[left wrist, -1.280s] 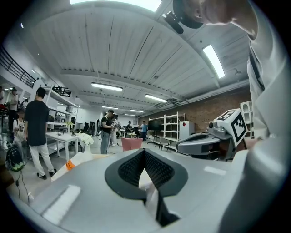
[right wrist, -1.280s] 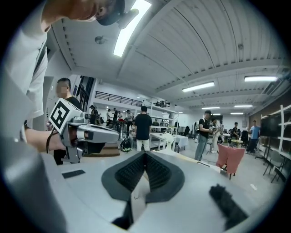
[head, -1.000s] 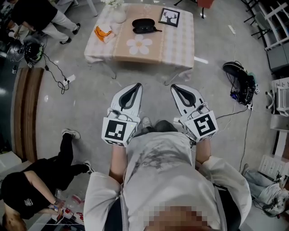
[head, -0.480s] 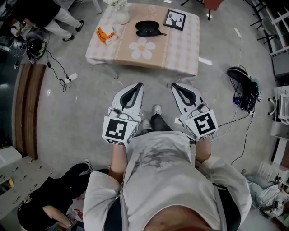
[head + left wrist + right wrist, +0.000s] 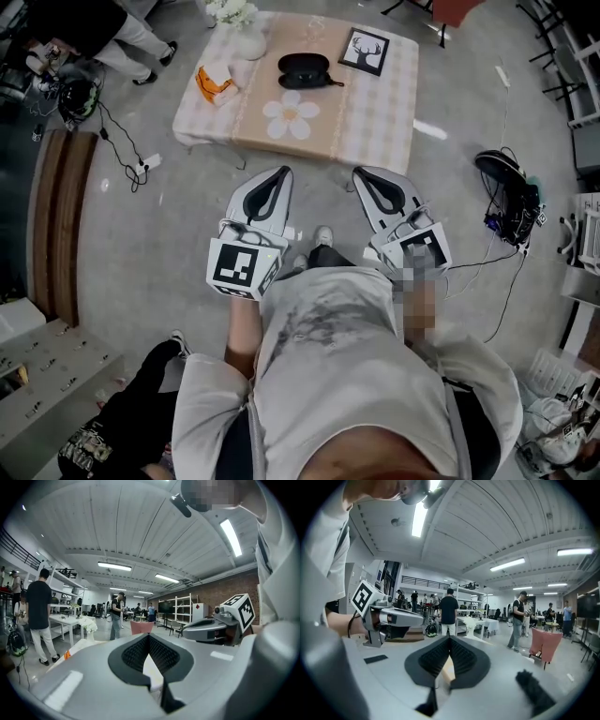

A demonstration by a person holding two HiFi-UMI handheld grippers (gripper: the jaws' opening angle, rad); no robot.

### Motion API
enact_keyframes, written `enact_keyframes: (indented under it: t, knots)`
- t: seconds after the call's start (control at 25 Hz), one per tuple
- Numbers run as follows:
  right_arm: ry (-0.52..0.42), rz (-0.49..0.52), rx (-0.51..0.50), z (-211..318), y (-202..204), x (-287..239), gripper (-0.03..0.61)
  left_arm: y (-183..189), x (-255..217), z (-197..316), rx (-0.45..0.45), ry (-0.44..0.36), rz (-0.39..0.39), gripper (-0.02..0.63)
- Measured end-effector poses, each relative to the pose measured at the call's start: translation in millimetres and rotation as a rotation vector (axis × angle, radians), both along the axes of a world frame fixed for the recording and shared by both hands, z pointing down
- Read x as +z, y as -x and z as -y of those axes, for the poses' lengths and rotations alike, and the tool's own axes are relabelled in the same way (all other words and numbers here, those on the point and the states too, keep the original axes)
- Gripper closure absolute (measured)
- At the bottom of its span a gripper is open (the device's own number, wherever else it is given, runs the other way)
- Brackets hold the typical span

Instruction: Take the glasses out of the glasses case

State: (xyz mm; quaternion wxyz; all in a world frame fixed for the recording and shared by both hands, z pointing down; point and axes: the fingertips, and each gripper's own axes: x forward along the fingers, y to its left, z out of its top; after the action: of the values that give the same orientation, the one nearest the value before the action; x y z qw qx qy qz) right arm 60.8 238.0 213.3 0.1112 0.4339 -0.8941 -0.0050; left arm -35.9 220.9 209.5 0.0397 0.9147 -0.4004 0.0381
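While you stand back from the tabletop [image 5: 375,103], the head view shows the glasses case [image 5: 307,69] lying dark near its far edge, between an orange packet [image 5: 214,80] and a framed deer picture [image 5: 364,52]. It is too small to tell whether it is open or whether glasses lie inside. Your left tongs [image 5: 283,171] and right tongs [image 5: 358,172] hang over the floor [image 5: 141,244], well short of the tabletop.

In the left gripper view, the tips meet with nothing between them, and the tongs' own body hides the case.

In the right gripper view, the tips likewise press together on nothing, and the case is hidden there too.
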Motion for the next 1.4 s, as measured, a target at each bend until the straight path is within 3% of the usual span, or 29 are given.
enact_keyframes:
  t: [0.56, 1.4]
  knots:
    - [-0.015, 0.026, -0.098, 37.8, -18.7, -4.1, 0.561, -19.1, -8.6, 28.4, -0.087, -0.015, 0.031, 0.606]
    - [0.004, 0.013, -0.105, 117.8, -6.5, 5.4, 0.561, -10.6, 1.0, 108.1, -0.086, -0.006, 0.02, 0.606]
